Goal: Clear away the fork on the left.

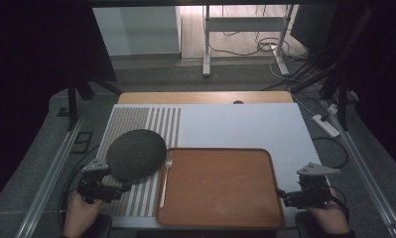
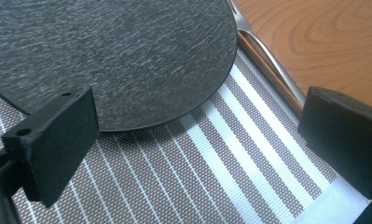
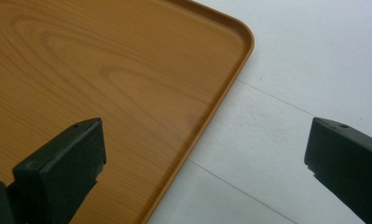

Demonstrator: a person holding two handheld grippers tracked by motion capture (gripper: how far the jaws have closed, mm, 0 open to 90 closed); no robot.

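1. Nearest to the camera in the high view are the person's two hands at the bottom edge, each holding a tool.
2. The left tool (image 1: 117,190) stands wide, with nothing between its jaws. It is low over the striped placemat (image 1: 136,198), just beside the near rim of the dark round plate (image 1: 136,153).
3. The plate lies flat on the placemat, at the left part of the desk (image 1: 245,126). In the left gripper view, the plate's (image 2: 113,56) edge lies between the two jaws, but apart from them.
4. A fork (image 1: 164,181) lies on the placemat, along the left rim of the wooden tray (image 1: 220,186). It seems to touch the tray, though this is hard to see.
5. The right tool (image 1: 282,194) is also wide and holds nothing. It is at the right near corner of the tray, above its rim.
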